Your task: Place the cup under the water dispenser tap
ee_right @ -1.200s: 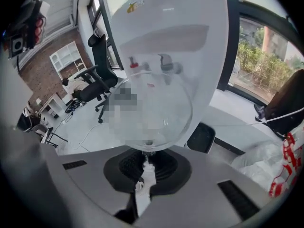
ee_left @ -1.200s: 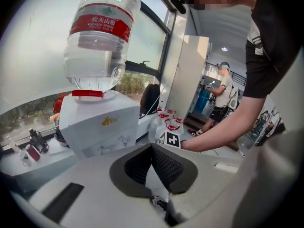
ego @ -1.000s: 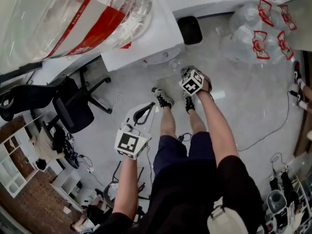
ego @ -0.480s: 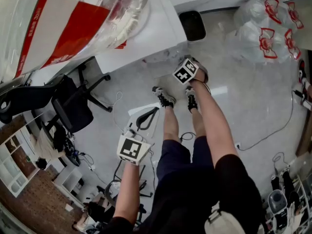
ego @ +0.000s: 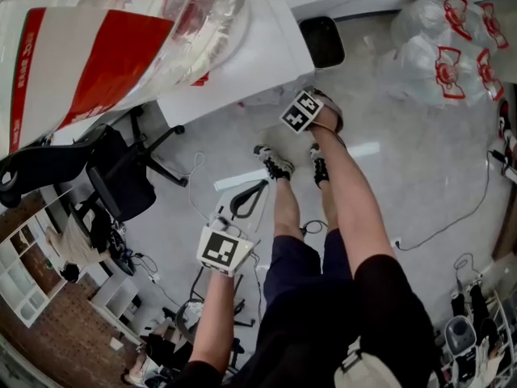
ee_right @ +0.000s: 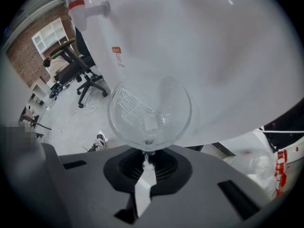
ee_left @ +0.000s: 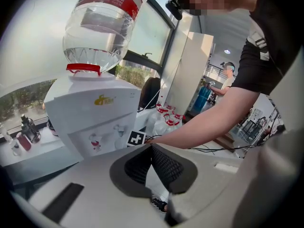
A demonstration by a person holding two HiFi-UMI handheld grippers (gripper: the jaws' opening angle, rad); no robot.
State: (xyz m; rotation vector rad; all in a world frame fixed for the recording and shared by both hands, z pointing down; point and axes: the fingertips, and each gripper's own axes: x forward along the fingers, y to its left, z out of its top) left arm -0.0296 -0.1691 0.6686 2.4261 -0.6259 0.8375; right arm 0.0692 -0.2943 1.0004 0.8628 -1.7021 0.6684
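Cup: the clear cup (ee_right: 149,112) sits at the centre of the right gripper view, close against the white front of the water dispenser (ee_left: 97,115). I cannot tell whether its base rests on anything.
Right gripper: the right gripper (ee_right: 145,156) has its 2 jaws pinched on the near edge of the cup's rim, almost closed on the thin wall.
Left gripper: the left gripper (ee_left: 152,148), at the lower centre of its own view, has its pads pressed together at the tips with nothing between them. It is well apart from the dispenser.
Done: the cup is in the grip and in front of the dispenser, lower than the taps.
Left: the red tap (ee_right: 88,7) is off in the upper left of the right gripper view, not over the cup. The cup has yet to be lined up under a tap, set down and let go.
Pointing: the mouth faces the gripper's camera and the base points away.
Long axis: it runs along the jaws' line. I judge the cup near upright, mouth up.
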